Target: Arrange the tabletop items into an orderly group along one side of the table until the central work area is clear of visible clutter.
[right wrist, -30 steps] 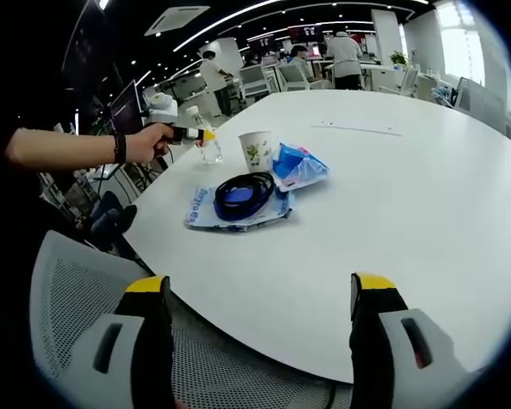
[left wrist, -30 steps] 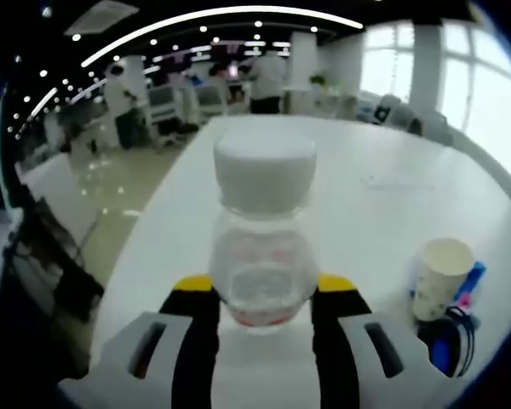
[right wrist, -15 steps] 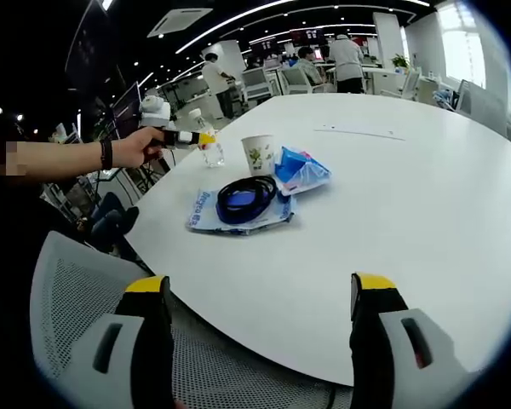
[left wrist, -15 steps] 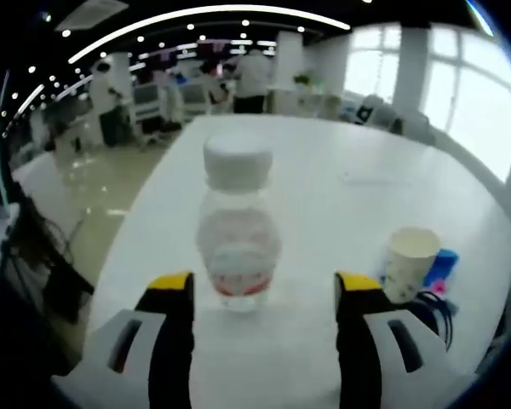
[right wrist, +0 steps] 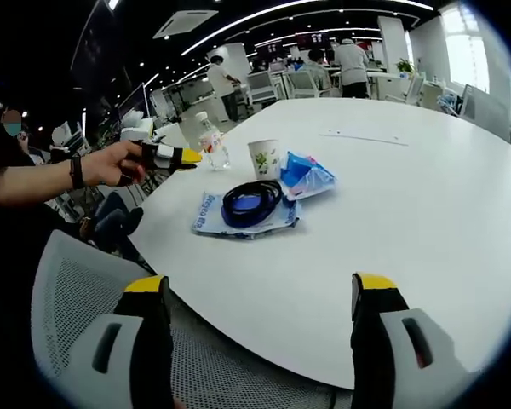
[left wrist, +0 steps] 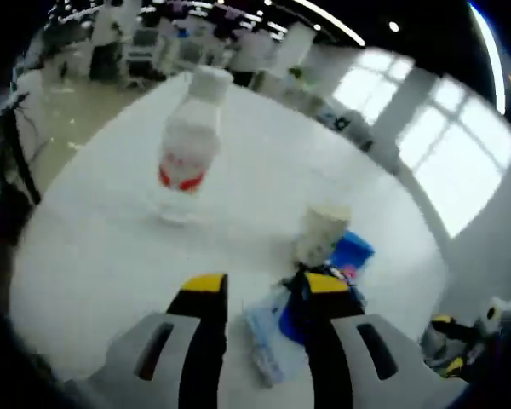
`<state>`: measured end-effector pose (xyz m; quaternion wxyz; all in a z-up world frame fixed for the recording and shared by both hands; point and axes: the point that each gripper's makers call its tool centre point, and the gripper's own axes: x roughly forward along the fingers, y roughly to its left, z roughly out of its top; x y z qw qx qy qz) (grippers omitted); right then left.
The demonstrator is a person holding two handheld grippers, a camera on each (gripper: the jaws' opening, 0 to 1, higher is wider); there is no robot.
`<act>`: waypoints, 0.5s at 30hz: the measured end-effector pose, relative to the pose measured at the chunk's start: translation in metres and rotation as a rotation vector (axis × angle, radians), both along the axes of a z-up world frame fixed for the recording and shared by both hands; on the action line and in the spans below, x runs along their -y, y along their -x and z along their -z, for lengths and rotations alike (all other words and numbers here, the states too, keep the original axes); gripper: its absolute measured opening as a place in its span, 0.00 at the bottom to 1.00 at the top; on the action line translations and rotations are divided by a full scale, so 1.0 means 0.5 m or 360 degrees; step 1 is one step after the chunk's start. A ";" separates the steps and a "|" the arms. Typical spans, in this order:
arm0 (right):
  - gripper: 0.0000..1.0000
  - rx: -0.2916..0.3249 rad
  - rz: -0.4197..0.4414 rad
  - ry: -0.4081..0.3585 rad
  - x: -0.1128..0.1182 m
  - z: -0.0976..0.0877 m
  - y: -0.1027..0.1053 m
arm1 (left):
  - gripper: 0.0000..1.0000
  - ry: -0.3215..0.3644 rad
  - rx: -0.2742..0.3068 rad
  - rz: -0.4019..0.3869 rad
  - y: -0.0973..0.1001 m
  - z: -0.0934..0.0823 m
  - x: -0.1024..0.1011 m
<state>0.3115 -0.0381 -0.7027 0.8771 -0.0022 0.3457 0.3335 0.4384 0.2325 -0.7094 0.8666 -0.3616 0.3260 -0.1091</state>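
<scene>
Left gripper (left wrist: 260,294), lower centre of left gripper view: jaws close together, nothing seen between them; looks clenched and empty. In the right gripper view it sits at upper left, held in the person's hand (right wrist: 119,164).

Right gripper (right wrist: 260,298), bottom of right gripper view: jaws spread wide, released, over a grey mesh chair back (right wrist: 77,281) short of the surface edge.

Small clear plastic bottle with white cap and red label (left wrist: 186,145) stands upright, upper left of left gripper view, apart from the rest. White paper cup (left wrist: 319,232) is at centre; just beside it a blue crumpled packet (left wrist: 351,253). A coiled dark blue cable (right wrist: 251,200) lies on a flat blue-printed plastic bag (right wrist: 211,217), mid-frame in right gripper view. White round surface (right wrist: 409,196) bare to the right.

Risks, judged: the light cup could tip if the left gripper sweeps across it; the cable could slide off its bag or uncoil if dragged. Cup and packet crowd the cable's far side.
</scene>
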 end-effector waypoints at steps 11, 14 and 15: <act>0.88 0.0015 -0.0050 -0.0022 -0.017 -0.005 0.006 | 0.19 0.0123 0.0068 0.0154 0.109 -0.019 0.099; 0.88 0.0004 -0.0067 -0.0028 -0.021 -0.003 0.011 | 0.19 0.0052 0.0037 0.0199 0.136 -0.005 0.116; 0.88 0.0000 -0.0076 -0.0028 -0.023 -0.002 0.014 | 0.19 0.0041 0.0031 0.0204 0.139 0.000 0.119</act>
